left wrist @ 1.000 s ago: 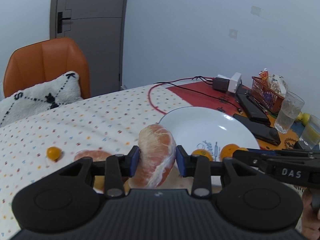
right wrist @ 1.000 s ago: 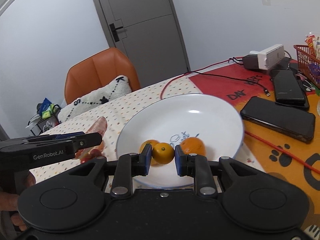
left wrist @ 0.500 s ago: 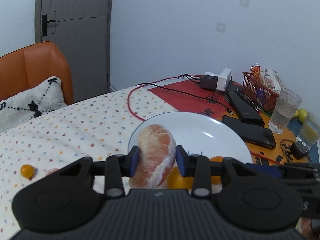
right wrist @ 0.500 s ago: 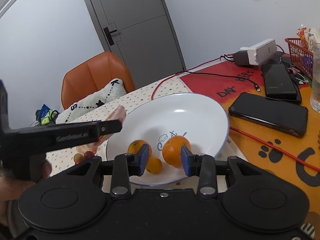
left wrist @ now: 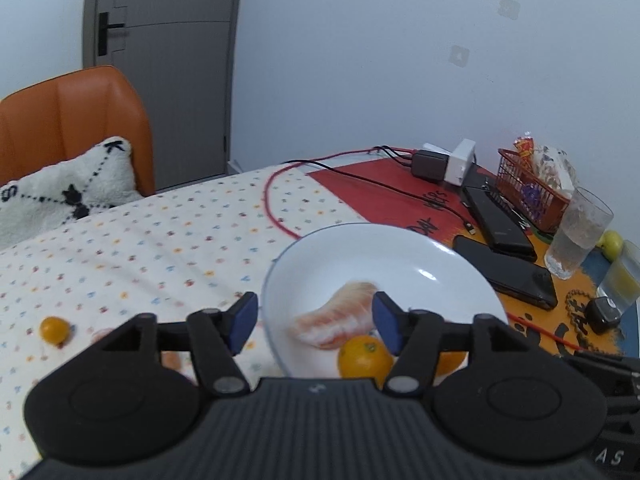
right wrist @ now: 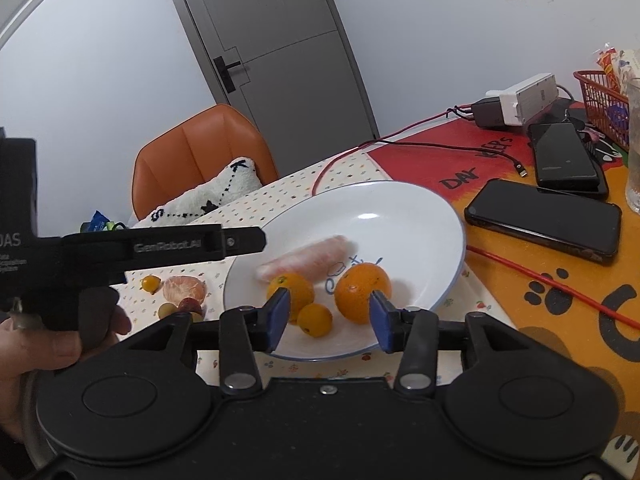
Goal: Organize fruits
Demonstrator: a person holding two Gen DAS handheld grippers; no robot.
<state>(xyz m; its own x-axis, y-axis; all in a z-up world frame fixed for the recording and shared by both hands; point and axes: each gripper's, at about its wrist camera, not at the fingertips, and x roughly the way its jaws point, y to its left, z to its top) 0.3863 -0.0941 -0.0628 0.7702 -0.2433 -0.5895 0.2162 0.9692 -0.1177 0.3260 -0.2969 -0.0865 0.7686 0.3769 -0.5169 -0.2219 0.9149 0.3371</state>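
A white plate [left wrist: 400, 248] [right wrist: 416, 216] holds a peeled pink citrus segment [left wrist: 340, 318] [right wrist: 308, 258], two oranges [right wrist: 362, 286] [right wrist: 291, 294] and a small kumquat [right wrist: 315, 319]. My left gripper [left wrist: 314, 322] is open above the plate's near-left rim, with the segment lying below it. My right gripper [right wrist: 326, 314] is open at the plate's near rim, over the kumquat. On the cloth left of the plate lie another peeled citrus piece [right wrist: 184, 289], a kumquat [left wrist: 55, 329] [right wrist: 151, 283] and grapes [right wrist: 188, 307].
Two black phones [right wrist: 544, 216] [right wrist: 566, 162], a red cable [right wrist: 552, 280], a charger block [right wrist: 520, 100], a red basket [left wrist: 528, 196], a glass [left wrist: 580, 232] and a yellow cup [left wrist: 622, 280] lie right of the plate. An orange chair with a pillow [left wrist: 68, 188] stands behind the table.
My left gripper carried the citrus segment over the plate, opened and let it drop in. My right gripper let go of the kumquat in the plate and opened wider.
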